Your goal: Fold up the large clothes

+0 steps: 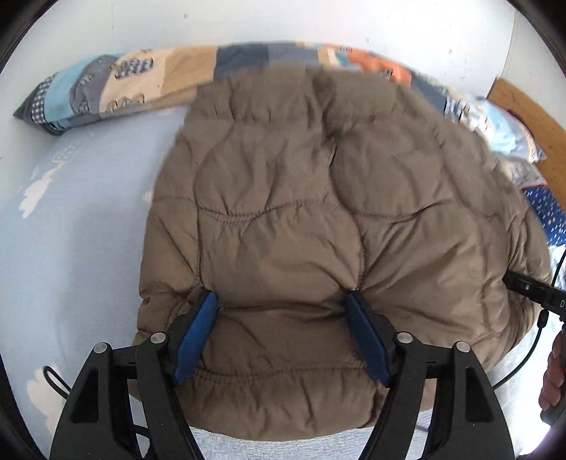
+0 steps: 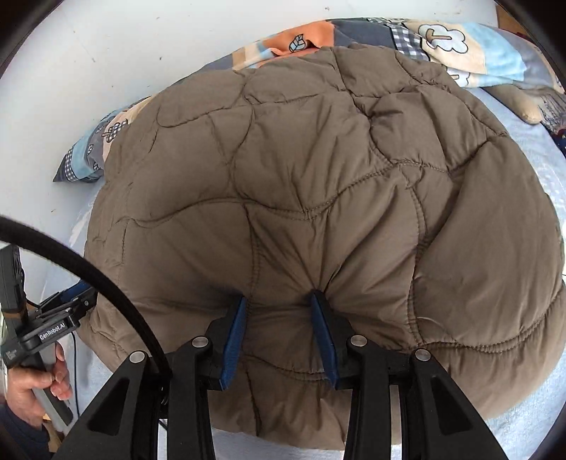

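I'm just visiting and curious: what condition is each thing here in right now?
Brown jacket: lying puffy on the bed, near hem bunched.
Left tongs: spread wide, pressing into the hem.
Right tongs: narrower gap, fabric pinched between.
Patchwork quilt: rumpled along the wall.
Bed sheet: spread flat.

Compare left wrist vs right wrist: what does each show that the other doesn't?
Left wrist only: the wooden bed frame at far right, a dark blue dotted fabric, and the left gripper with its blue pads spread wide and pressed into the jacket.

Right wrist only: the hand that holds the left gripper's handle, a thick black cable, and the right gripper, its jaws narrower and bunching fabric between them.

Both: the brown quilted jacket lying on the light blue sheet, the patchwork pillow, and the white wall.
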A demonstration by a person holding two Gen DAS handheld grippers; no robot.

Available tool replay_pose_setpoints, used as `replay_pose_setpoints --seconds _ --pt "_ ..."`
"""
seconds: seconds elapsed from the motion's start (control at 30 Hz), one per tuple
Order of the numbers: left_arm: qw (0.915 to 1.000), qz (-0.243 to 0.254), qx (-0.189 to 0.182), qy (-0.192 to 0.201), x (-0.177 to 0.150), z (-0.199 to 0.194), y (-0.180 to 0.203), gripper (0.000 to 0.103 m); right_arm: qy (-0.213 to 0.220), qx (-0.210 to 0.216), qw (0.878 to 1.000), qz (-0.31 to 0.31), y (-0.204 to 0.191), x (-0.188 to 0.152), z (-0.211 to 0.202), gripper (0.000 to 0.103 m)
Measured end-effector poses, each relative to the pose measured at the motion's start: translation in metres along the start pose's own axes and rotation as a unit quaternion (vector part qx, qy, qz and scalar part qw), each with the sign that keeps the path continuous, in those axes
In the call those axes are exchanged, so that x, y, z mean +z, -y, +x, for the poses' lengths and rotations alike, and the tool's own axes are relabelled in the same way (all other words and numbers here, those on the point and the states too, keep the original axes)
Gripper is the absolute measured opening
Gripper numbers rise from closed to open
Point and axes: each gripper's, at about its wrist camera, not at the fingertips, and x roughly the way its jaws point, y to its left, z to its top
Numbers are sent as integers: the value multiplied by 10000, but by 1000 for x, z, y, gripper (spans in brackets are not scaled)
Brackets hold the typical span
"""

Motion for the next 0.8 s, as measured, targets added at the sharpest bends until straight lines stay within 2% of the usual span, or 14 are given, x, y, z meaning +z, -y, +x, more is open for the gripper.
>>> replay_pose_setpoints --seconds 0.07,0.1,0.17,0.23,0.3,0.33,0.43,0.47,0.57,0.67,0.8 --pt "9996 -58 -155 212 8 -17 -3 74 67 152 9998 111 0 4 -14 41" --pt "9990 -123 -201 369 12 -26 -7 74 150 369 9991 142 0 8 -26 41" --pt "9976 -215 -160 643 20 -41 -17 74 552 625 9963 194 3 18 -54 41" --pt "9968 -259 -1 758 24 -46 -26 74 985 472 9938 213 11 27 -80 41" --pt "9972 -342 157 646 24 -40 -36 74 1361 56 9903 285 27 33 -97 41" --pt "9975 -398 185 548 23 -36 -40 74 1384 -65 9898 330 34 34 -98 41" --pt "9977 -588 333 29 20 -11 -52 74 1123 -319 9906 715 67 33 -87 41" --pt "9973 -690 214 -164 18 -2 -55 74 982 -367 9906 875 78 32 -79 41" --pt "9941 -1001 -28 -419 14 14 -64 75 445 -272 9905 1276 98 25 -54 41" --pt "9929 -1082 -113 -490 12 20 -68 76 247 -326 9899 1360 104 21 -39 40" --pt "9964 -819 72 -185 20 2 -58 75 220 -439 9899 1331 99 18 -37 40"
